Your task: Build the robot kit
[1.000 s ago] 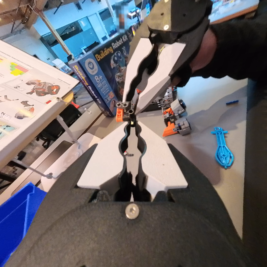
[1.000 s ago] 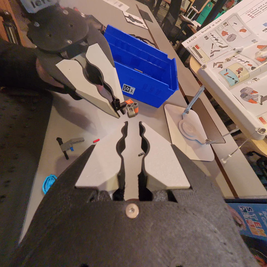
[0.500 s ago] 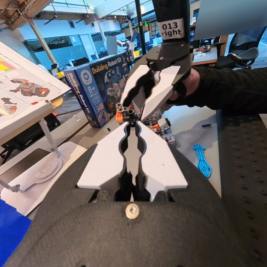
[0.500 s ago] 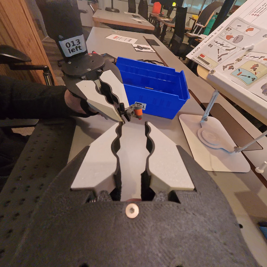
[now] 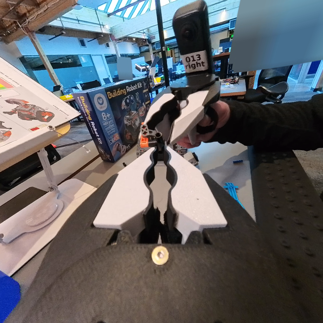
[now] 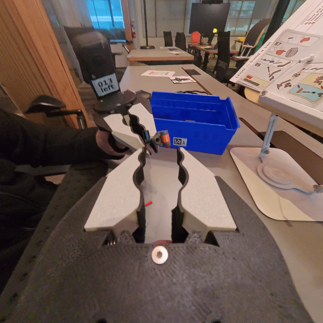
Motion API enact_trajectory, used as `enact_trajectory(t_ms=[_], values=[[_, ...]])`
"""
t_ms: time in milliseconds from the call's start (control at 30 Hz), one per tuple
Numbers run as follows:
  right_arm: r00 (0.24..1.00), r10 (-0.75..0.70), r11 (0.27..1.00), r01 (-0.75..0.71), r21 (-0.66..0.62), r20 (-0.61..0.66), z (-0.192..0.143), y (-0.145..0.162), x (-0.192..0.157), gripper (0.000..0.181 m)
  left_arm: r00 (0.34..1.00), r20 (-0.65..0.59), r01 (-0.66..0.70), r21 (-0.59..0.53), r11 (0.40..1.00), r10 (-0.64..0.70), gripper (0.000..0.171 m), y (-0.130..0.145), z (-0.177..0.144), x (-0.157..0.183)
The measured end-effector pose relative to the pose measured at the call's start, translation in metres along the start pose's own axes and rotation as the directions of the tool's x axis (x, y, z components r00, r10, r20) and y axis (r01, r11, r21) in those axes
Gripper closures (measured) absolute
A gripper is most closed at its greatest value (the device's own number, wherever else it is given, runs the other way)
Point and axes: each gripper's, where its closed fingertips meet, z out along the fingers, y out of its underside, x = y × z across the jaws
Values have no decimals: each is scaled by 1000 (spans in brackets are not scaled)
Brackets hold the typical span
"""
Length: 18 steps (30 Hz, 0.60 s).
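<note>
Looking along your left gripper (image 5: 158, 150), you see its jaws pressed together on the black stub of a small grey, black and orange brick assembly (image 5: 148, 133), which stands up just past the tips, clear of the counter (image 5: 218, 167). The right gripper (image 5: 158, 134) hangs close above it with jaws spread, one tip beside the grey connector; whether it touches, you cannot tell. Behind stand a dark blue kit box (image 5: 111, 122) and an instruction sheet (image 5: 26, 113) on its white stand, and a light blue tool (image 5: 232, 190) lies to the right. A second ago this view looked down on the counter; now it is level and both grippers sit higher. From the right wrist view, your right gripper (image 6: 160, 151) is spread and holds nothing. The assembly (image 6: 161, 138) is just beyond its tips, toward the left one, pinched by the left gripper (image 6: 146, 145). A blue bin (image 6: 192, 136) stands behind, and a tiny red pin (image 6: 149, 203) lies on the counter (image 6: 244, 108) between the jaws. The right jaws stand wider apart than a second ago.
</note>
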Motion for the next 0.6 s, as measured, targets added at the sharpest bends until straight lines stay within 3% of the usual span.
enact_trajectory(t_ms=[200,300,600], values=[[994,76,995,-81,57,83,-2,-6,-6,154,998,-42,-51,3,999,51,167,0,4,13],[993,63,996,-69,52,102,-2,-7,-10,164,997,-45,-64,4,998,65,167,0,5,15],[998,-29,999,30,-14,63,-5,-3,-12,165,996,-56,-71,-5,997,71,166,4,5,16]])
